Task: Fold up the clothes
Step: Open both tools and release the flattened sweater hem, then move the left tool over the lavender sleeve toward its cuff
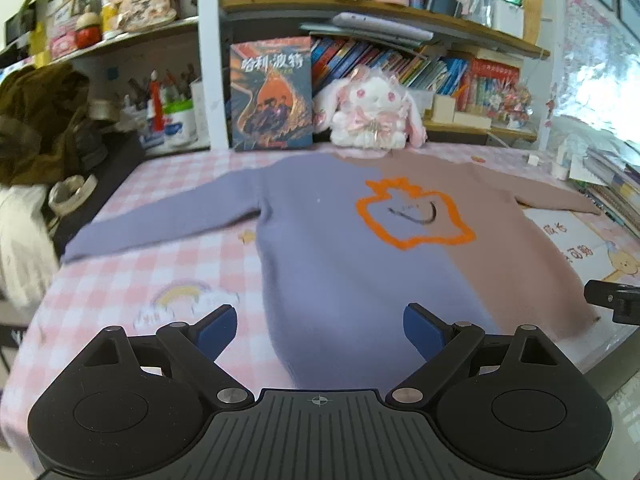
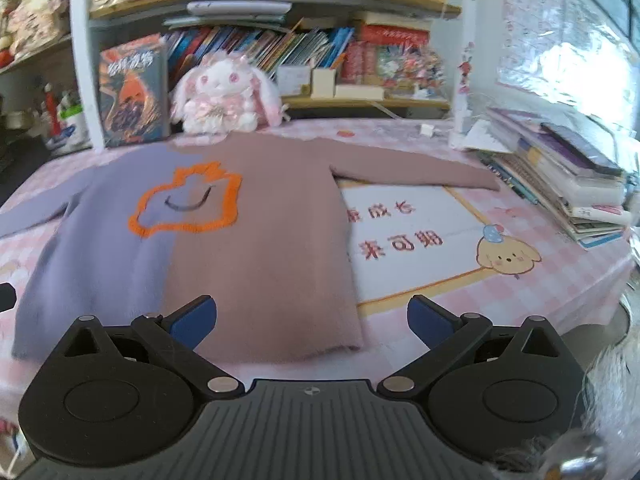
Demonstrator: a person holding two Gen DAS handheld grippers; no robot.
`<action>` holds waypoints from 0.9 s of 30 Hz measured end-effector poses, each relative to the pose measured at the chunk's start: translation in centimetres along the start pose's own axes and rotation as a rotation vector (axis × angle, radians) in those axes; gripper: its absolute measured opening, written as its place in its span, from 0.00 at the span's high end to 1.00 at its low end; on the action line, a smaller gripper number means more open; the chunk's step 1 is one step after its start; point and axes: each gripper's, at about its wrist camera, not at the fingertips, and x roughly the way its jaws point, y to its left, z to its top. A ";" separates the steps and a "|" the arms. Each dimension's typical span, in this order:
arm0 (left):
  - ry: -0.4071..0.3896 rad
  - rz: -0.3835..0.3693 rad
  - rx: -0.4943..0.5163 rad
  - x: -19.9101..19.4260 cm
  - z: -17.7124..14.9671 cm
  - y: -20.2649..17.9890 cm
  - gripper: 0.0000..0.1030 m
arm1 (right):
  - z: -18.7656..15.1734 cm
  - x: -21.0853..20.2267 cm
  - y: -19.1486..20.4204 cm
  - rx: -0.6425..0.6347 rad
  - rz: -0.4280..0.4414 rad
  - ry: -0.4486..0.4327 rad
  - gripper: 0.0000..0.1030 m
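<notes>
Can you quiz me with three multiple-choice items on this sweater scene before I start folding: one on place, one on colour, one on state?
1. Where does the plush rabbit sit?
A. Beyond the sweater's collar, by the shelves
B. On the purple sleeve
C. Between the left gripper's fingers

2. What colour is the outline on the sweater?
A. Green
B. Orange
C. White

3. How do the grippers stand?
A. Both shut on the hem
B. Left shut, right open
C. Both open, holding nothing

Answers:
1. A: the rabbit sits past the neckline, beside the upright book.
2. B: an orange outline rings a dark smile.
3. C: the left gripper and right gripper both show wide-spread fingers above the flat sweater's hem.
</notes>
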 end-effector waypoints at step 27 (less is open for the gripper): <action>0.054 -0.094 -0.054 6.1 2.3 15.2 0.10 | 0.7 1.2 13.8 0.056 -0.155 0.015 0.00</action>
